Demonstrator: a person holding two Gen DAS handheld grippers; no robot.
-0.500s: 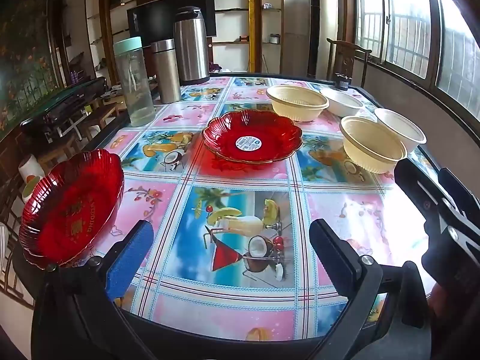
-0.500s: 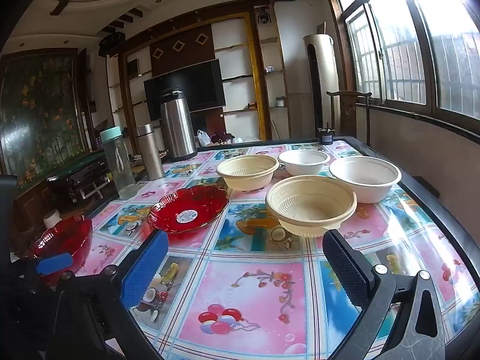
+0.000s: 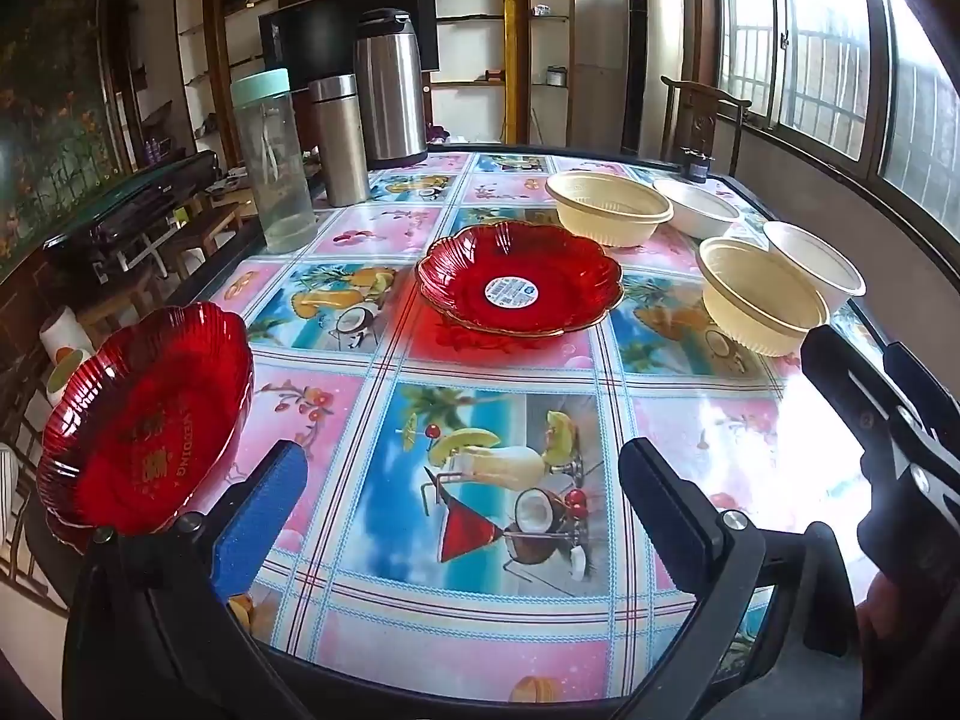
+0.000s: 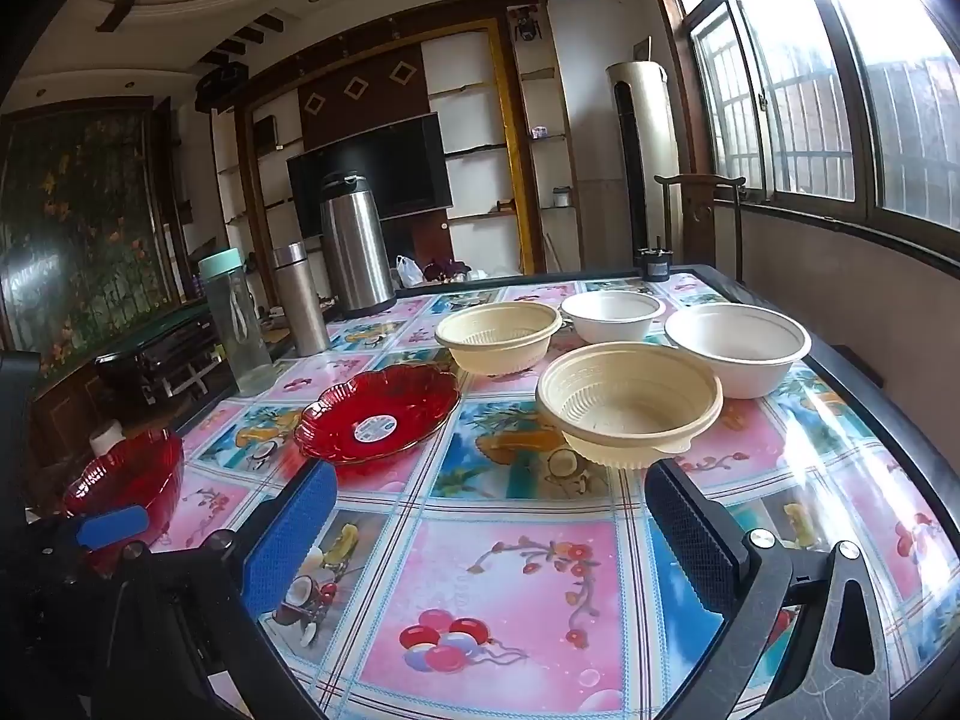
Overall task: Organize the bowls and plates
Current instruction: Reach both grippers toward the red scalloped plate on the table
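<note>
1. since nothing is between their fingers, both grippers hang spread above the near edge of the table point(image 4: 870, 396), the left gripper point(image 3: 462, 516) facing the plates and the right gripper point(image 4: 492, 516) facing the bowls, which looks like a split of the work by side.
2. 2 red plates lie apart: the near plate point(image 3: 144, 426) sits at the table's left edge, just beside the left gripper's blue pad, and the far plate point(image 3: 519, 285) lies mid-table, so stacking probably comes first.
3. 4 bowls cluster on the right, all upright: 2 cream bowls point(image 4: 630, 402) with ribbed, strainer-like bottoms and 2 white bowls point(image 4: 738, 345), close together, unstacked.
4. the plates are glossy, translucent and scalloped; the far one bears a round sticker.
</note>
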